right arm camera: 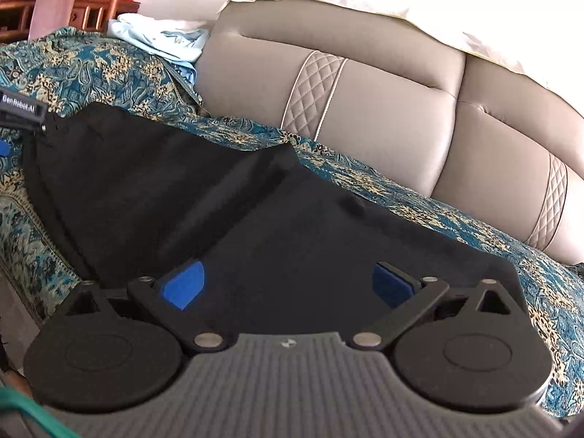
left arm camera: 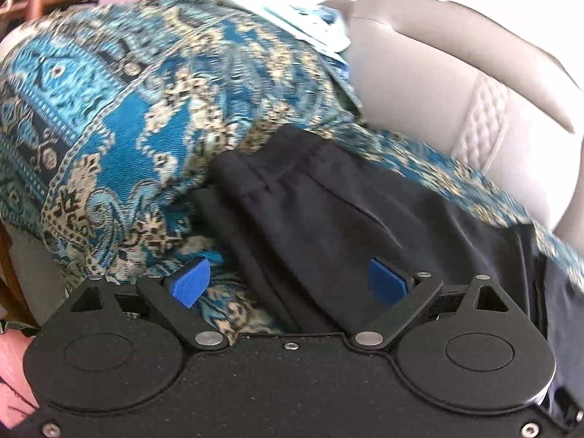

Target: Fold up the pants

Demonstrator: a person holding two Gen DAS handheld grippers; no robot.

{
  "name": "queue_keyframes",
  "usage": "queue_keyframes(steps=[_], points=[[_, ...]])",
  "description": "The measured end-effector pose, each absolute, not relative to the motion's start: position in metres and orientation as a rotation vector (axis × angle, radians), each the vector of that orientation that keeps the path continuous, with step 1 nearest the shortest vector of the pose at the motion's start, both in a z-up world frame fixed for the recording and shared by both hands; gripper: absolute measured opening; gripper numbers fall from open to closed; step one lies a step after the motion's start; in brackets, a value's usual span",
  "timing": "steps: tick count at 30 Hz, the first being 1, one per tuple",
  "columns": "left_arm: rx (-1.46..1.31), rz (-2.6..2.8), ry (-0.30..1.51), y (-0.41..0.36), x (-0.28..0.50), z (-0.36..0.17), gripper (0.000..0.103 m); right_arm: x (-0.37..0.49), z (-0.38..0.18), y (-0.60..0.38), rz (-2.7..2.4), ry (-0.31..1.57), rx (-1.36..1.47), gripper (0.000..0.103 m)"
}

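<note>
The black pants [right arm camera: 226, 197] lie partly folded on the sofa's patterned throw [left arm camera: 120, 116], soft and floppy, best pinched at a hem or waistband edge, with left claw [left arm camera: 290, 283] and right claw [right arm camera: 288, 286] both wide and empty

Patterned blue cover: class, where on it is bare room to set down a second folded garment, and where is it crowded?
Bare: the patterned blue cover left of the black pants, and the strip between pants and sofa backrest. Crowded: the far corner with pale blue clothes.
</note>
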State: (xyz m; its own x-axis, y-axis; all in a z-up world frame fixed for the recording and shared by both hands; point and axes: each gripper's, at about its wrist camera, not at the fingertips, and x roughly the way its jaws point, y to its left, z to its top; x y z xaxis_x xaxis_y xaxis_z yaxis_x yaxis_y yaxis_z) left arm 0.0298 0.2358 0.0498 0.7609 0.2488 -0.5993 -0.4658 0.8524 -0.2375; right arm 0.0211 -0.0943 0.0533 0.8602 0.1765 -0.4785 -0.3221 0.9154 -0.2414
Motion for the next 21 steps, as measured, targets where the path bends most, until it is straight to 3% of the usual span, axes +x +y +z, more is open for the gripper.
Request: queue_keyframes(steps=[11,13,21], points=[[-0.475,0.439,0.618,0.268,0.067,0.035,0.094,0.033,0.043,-0.089,0.23,0.501,-0.304,0.103],[-0.483,0.426,0.65,0.271,0.076,0.031,0.103,0.033,0.043,-0.09,0.23,0.503,-0.299,0.103],[-0.398,0.478,0.641,0.264,0.096,0.024,0.103,0.039,0.043,-0.098,0.232,0.542,-0.218,0.103]])
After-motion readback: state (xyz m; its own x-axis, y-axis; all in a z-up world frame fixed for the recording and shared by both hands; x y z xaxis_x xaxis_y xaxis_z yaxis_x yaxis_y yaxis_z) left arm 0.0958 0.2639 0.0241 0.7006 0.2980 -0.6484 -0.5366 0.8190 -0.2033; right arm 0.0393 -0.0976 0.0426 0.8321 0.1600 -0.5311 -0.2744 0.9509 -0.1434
